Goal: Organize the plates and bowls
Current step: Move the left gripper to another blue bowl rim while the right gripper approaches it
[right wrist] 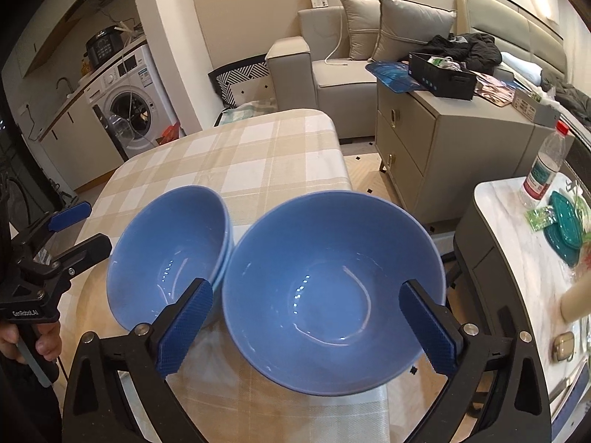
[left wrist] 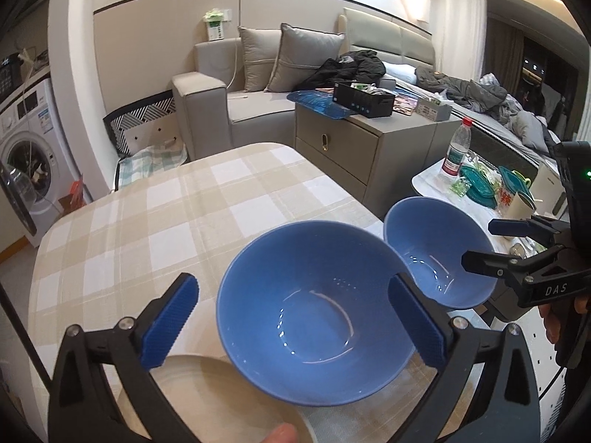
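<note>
Two blue bowls stand side by side on the checked tablecloth [left wrist: 155, 221]. My left gripper [left wrist: 293, 288] is open over the left bowl [left wrist: 314, 313], with its blue pads either side of the rim and not pressing. In the right wrist view this bowl [right wrist: 170, 251] shows a second rim under it, as if it is nested in another. Wide open too, my right gripper [right wrist: 306, 288] hangs over the right bowl [right wrist: 332, 295], which lies near the table's right edge. A cream plate [left wrist: 207, 398] lies beneath the left finger. Each view shows the other gripper at its side, left [right wrist: 96, 225] and right [left wrist: 479, 241].
To the right is a white side table [right wrist: 495, 221] with a water bottle [right wrist: 546, 166] and teal dishes [right wrist: 565, 229]. A grey cabinet [left wrist: 343, 140] and a sofa [left wrist: 229, 92] stand beyond the table, and a washing machine [right wrist: 129, 103] at the far left.
</note>
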`<state>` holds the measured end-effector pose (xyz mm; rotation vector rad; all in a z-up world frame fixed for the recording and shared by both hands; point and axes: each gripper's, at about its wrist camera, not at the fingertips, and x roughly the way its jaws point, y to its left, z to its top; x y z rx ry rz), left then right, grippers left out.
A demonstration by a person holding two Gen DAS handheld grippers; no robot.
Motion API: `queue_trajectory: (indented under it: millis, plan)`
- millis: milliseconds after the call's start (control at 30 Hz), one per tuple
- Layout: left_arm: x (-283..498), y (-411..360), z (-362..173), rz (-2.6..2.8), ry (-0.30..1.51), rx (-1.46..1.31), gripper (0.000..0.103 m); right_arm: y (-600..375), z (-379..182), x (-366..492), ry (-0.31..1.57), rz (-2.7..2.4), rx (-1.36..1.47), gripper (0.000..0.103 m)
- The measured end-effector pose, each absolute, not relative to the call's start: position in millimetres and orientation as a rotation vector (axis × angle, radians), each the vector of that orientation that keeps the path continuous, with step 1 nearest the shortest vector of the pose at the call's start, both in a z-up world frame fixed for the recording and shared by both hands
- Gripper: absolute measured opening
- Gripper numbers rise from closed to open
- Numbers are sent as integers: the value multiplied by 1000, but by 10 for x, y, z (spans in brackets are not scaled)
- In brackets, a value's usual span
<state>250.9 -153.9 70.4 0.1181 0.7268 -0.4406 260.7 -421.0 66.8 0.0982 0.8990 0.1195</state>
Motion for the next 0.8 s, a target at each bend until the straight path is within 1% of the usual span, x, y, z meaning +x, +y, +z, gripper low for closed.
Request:
queue_trajectory:
  millis: [367,567,800]
  plan:
    - [2540,-1909,729,-528,720,172,103,-4596,615,2504,900,61,181,103]
    - [2584,-2124,707,-563,747,203,103,-4772,561,2450,910,63,238,103]
    - [2654,-2288,666,-564,768,213,103,-4759,526,2390,918,77,195,103]
